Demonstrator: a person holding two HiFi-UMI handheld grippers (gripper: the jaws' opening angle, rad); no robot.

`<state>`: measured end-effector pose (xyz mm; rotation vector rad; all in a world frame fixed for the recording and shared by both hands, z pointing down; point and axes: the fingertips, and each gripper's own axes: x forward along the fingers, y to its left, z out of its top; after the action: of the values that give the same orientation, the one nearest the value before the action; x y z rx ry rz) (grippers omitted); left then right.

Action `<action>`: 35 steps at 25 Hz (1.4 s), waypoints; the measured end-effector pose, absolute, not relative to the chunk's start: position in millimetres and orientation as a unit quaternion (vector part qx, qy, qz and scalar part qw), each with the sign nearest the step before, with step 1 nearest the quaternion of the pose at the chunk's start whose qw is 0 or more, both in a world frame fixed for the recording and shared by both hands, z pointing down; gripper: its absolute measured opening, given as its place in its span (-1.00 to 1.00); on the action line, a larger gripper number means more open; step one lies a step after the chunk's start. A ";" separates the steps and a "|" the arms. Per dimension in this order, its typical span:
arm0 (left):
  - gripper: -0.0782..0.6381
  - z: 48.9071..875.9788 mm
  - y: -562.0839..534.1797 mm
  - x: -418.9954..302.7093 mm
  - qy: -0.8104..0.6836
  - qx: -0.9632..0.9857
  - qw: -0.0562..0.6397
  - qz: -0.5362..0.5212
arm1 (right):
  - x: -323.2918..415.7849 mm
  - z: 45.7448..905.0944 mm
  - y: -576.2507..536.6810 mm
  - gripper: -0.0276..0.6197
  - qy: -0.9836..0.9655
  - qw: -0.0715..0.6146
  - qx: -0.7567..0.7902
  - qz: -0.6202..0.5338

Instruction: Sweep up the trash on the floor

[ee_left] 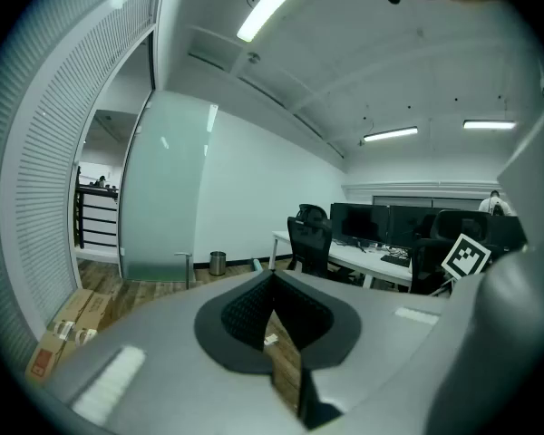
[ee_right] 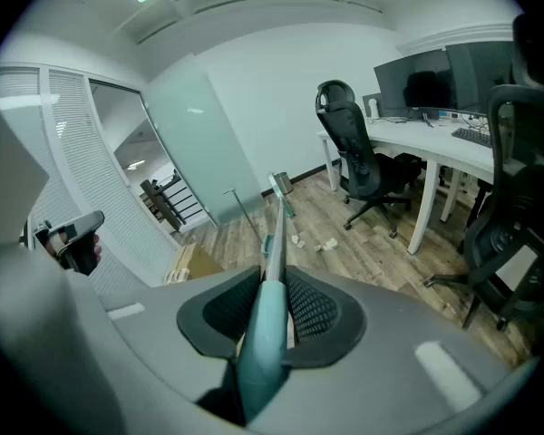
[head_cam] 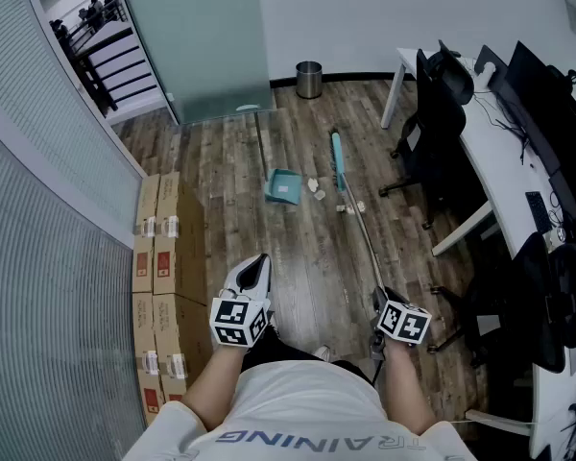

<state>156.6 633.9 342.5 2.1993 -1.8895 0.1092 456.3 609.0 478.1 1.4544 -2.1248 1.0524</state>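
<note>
A long broom [head_cam: 356, 221] with a teal head [head_cam: 337, 157] reaches across the wooden floor. My right gripper [head_cam: 379, 303] is shut on its handle [ee_right: 265, 326], low at the right of the head view. Crumpled bits of trash [head_cam: 349, 206] lie on the floor beside the broom head, and one more bit of trash [head_cam: 314, 187] lies by a teal dustpan [head_cam: 283, 187]. The same trash [ee_right: 325, 244] shows past the handle in the right gripper view. My left gripper [head_cam: 259, 262] is shut with nothing in it, held above the floor at the left, well short of the dustpan.
Cardboard boxes [head_cam: 160, 257] line the slatted wall at the left. A white desk [head_cam: 504, 161] with monitors and black office chairs [head_cam: 432, 123] fill the right side. A metal bin [head_cam: 309, 79] stands by the far wall. A frosted glass door [head_cam: 197, 36] is at the back.
</note>
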 end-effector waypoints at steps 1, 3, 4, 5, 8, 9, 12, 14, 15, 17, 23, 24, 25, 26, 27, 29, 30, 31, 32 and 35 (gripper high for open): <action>-0.77 340.0 634.9 157.5 -0.646 0.753 0.118 0.037 | 458.2 477.8 610.2 -0.58 -0.751 0.182 0.516 0.371; -0.77 334.9 636.5 158.5 -0.647 0.753 0.114 0.034 | 460.5 477.6 611.5 -0.58 -0.750 0.187 0.516 0.369; -0.77 332.3 636.7 158.5 -0.648 0.753 0.112 0.033 | 460.7 477.8 611.3 -0.58 -0.750 0.187 0.516 0.369; -0.77 329.7 636.5 158.4 -0.649 0.753 0.109 0.031 | 460.5 477.8 610.4 -0.58 -0.751 0.186 0.515 0.369; -0.77 321.7 635.5 158.9 -0.651 0.751 0.102 0.029 | 461.3 478.9 608.1 -0.59 -0.751 0.186 0.514 0.371; -0.77 319.4 635.8 159.2 -0.652 0.751 0.100 0.028 | 461.6 479.7 608.2 -0.58 -0.751 0.186 0.513 0.373; -0.77 313.7 637.4 160.4 -0.654 0.750 0.096 0.027 | 462.0 483.0 608.8 -0.59 -0.751 0.187 0.511 0.374; -0.77 309.7 636.9 162.3 -0.654 0.751 0.092 0.027 | 463.0 485.8 608.8 -0.58 -0.749 0.189 0.512 0.376; -0.77 307.3 635.7 163.3 -0.654 0.751 0.089 0.028 | 463.4 487.0 607.8 -0.59 -0.749 0.189 0.512 0.376; -0.77 302.3 632.2 164.2 -0.653 0.752 0.085 0.030 | 462.5 489.4 604.6 -0.58 -0.748 0.190 0.511 0.379; -0.77 316.3 614.9 155.5 -0.650 0.752 0.095 0.049 | 453.3 508.0 592.1 -0.58 -0.739 0.198 0.504 0.401; -0.77 321.3 607.9 153.0 -0.650 0.752 0.100 0.052 | 450.9 511.9 586.6 -0.58 -0.738 0.202 0.503 0.403; -0.77 325.5 600.2 150.8 -0.649 0.752 0.105 0.054 | 448.4 515.9 581.2 -0.58 -0.736 0.206 0.502 0.405; -0.77 328.6 592.1 148.8 -0.648 0.752 0.108 0.055 | 446.0 519.8 576.3 -0.58 -0.732 0.212 0.502 0.408; -0.77 330.5 583.3 147.2 -0.647 0.753 0.111 0.056 | 444.1 523.4 571.7 -0.58 -0.728 0.220 0.503 0.411; -0.77 332.0 562.5 144.8 -0.643 0.756 0.114 0.054 | 442.2 529.1 560.3 -0.58 -0.720 0.234 0.504 0.416; -0.77 332.3 550.7 143.8 -0.640 0.758 0.116 0.052 | 442.0 531.5 553.1 -0.58 -0.716 0.240 0.505 0.417; -0.77 332.9 538.6 142.4 -0.636 0.761 0.117 0.051 | 441.8 533.9 545.2 -0.58 -0.713 0.245 0.506 0.419; -0.77 334.1 526.1 140.0 -0.633 0.763 0.118 0.050 | 441.0 535.9 536.6 -0.58 -0.710 0.249 0.508 0.420; -0.77 337.2 486.8 125.7 -0.628 0.766 0.126 0.049 | 433.4 537.2 506.4 -0.58 -0.699 0.256 0.518 0.422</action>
<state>125.7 486.8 337.2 2.2305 -1.8295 0.1417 433.4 506.4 537.2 1.4052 -1.8971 1.1443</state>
